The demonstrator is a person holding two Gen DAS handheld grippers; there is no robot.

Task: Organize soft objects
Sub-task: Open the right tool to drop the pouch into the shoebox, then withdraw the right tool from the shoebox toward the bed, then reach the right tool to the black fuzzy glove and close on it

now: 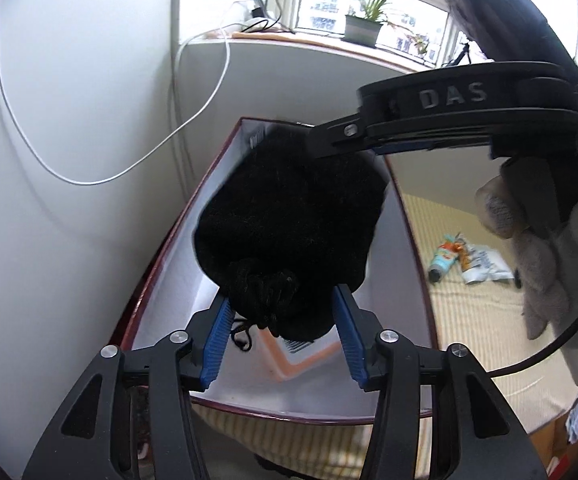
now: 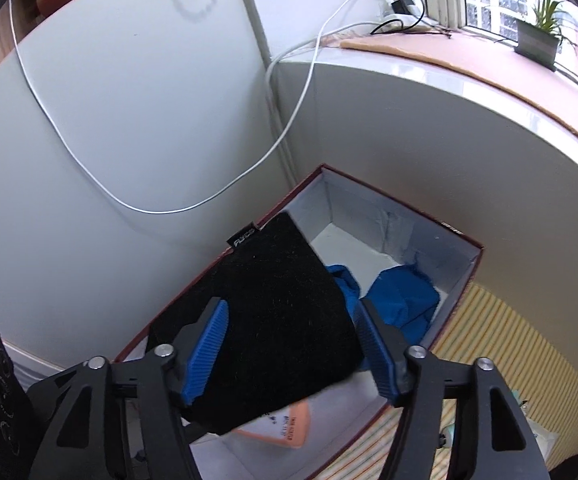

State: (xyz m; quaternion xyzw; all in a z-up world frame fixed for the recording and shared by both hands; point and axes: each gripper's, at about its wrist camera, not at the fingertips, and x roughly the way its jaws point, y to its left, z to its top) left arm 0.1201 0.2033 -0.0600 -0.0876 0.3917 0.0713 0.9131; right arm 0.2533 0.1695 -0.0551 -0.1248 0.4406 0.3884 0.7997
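Note:
A black knit beanie with a pom-pom hangs over an open box, dark red outside and white inside. My left gripper is shut on the beanie's pom-pom end, both blue pads against the knit. In the right wrist view the beanie lies across the box's left rim, and my right gripper is open, its pads apart around the beanie's brim end without pressing it. Blue cloth lies inside the box. An orange-and-white packet rests on the box floor.
A grey-gloved hand holds the right tool's black housing. The box stands in a corner of white walls, with a white cable drooping across them. A potted plant stands on the windowsill. Packets lie on the striped mat.

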